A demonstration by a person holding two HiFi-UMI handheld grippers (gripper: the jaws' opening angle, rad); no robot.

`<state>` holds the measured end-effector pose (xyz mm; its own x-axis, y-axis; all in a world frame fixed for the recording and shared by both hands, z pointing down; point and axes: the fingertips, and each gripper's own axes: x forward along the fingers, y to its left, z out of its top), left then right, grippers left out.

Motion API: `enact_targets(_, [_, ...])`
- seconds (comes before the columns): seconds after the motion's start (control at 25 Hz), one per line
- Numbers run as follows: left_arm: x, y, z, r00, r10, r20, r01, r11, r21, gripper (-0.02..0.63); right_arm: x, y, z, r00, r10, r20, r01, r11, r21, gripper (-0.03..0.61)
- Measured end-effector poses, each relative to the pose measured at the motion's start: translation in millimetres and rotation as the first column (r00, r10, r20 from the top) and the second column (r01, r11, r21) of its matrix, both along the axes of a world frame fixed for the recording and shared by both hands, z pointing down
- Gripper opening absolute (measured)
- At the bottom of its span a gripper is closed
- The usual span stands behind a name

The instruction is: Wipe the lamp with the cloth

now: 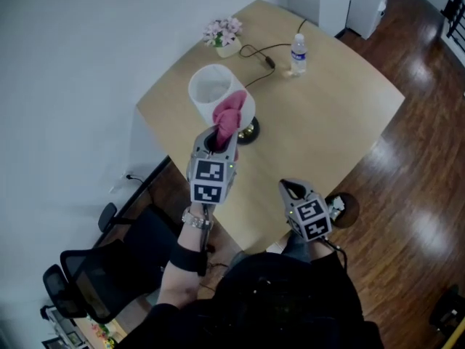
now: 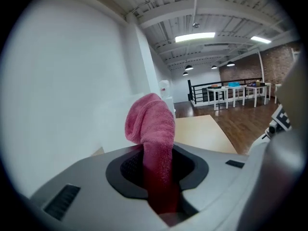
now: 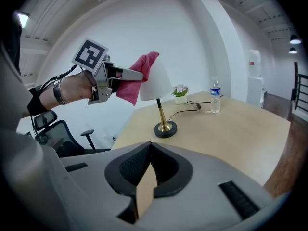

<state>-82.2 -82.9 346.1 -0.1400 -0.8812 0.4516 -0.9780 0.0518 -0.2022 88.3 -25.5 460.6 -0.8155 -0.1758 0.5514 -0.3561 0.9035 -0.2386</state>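
A table lamp with a white shade (image 1: 211, 89) and a gold stem on a black base (image 1: 248, 131) stands near the left edge of the wooden table (image 1: 320, 115). My left gripper (image 1: 218, 140) is shut on a pink cloth (image 1: 229, 116), whose bunched end lies against the shade's near side. In the left gripper view the cloth (image 2: 151, 129) rises from between the jaws of the left gripper (image 2: 156, 150). The right gripper view shows the shade (image 3: 158, 83), the cloth (image 3: 137, 76) pressed to its left side and the base (image 3: 165, 129). My right gripper (image 1: 290, 190) (image 3: 150, 147) is shut and empty over the table's near edge.
A water bottle (image 1: 298, 54) and a small pot of pink flowers (image 1: 224, 35) stand at the far side, with the lamp's black cable (image 1: 263, 55) running between them. A black office chair (image 1: 102, 267) sits left of the table. Wooden floor lies to the right.
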Motion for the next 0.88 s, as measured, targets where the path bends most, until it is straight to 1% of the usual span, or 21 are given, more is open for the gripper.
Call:
enact_targets(0.12, [7.1,1.7,37.2,0.996,-0.053,-0.075,0.049,0.997,-0.054,0.112,11.9,-5.9,7.7,1.0,-0.019,-0.012,0.019,1.0,-0.024,0.011])
enact_targets(0.24, [11.4,3.9,70.1,0.987,-0.098,-0.131,0.085,0.991,-0.103,0.112,23.5,-12.2,14.8,0.999,-0.037,-0.024,0.036,0.999,-0.038,0.011])
enact_targets(0.44, [16.3,6.6,108.3,0.971,-0.153,-0.183,0.119,0.976,-0.182,0.112,35.5,-23.6,21.2,0.997,-0.063,-0.04,0.061,0.997,-0.051,0.011])
enact_targets(0.56, [25.0,8.9,130.5,0.959,-0.18,-0.218,0.127,0.963,-0.236,0.112,38.7,-31.4,25.2,0.995,-0.086,-0.047,0.084,0.995,-0.051,0.011])
enact_targets(0.64, [33.5,12.0,138.3,0.952,-0.197,-0.234,0.134,0.957,-0.259,0.112,39.2,-37.6,24.2,0.994,-0.099,-0.044,0.097,0.994,-0.044,0.011])
enact_targets(0.72, [44.2,12.5,124.1,0.947,-0.21,-0.242,0.152,0.959,-0.237,0.11,38.5,-43.1,19.8,0.994,-0.107,-0.031,0.105,0.993,-0.043,0.011])
enact_targets(0.8, [51.2,5.3,90.3,0.942,-0.226,-0.25,0.184,0.967,-0.178,0.11,37.2,-50.7,13.7,0.994,-0.111,-0.015,0.11,0.993,-0.042,0.011])
enact_targets(0.88, [50.7,-9.9,48.3,0.933,-0.244,-0.266,0.223,0.969,-0.105,0.11,35.7,-59.0,9.5,0.993,-0.118,-0.004,0.118,0.992,-0.034,0.011])
